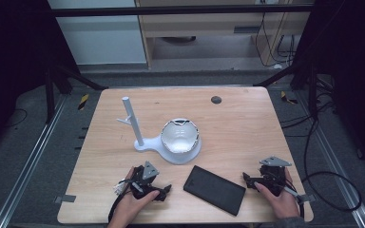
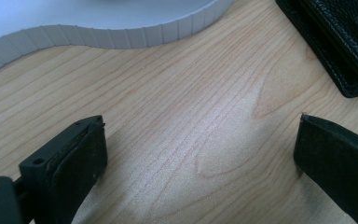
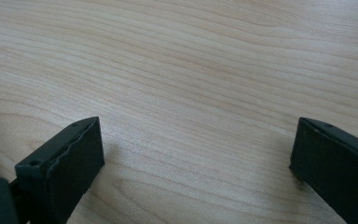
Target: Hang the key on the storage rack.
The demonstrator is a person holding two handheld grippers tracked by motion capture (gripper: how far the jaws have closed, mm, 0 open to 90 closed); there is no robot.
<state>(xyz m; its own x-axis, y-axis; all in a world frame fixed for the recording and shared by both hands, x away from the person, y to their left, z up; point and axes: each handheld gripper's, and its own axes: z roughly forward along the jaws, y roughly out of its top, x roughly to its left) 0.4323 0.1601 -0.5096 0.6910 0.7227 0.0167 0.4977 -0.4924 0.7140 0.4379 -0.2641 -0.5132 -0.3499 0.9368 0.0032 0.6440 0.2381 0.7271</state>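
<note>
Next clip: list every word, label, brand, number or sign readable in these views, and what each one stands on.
No readable text in any view.
Black case: plain grained surface, no brand or label.
White stand and the bowl-shaped thing on it: no markings.
Table: bare wood grain, one dark round spot, not a sign.
Yellow-black striped markers on the floor: stripes, no words.

The table (image 1: 237,123) is pale wood, smooth and matt, with a plain grain. The black wallet (image 2: 340,37) looks like pebbled leather (finely grained), and the white stand (image 2: 121,28) is matt plastic with a ridged edge.

Grey floor (image 1: 24,142), pale wooden cabinet (image 1: 209,33) behind, dark sides.
</note>
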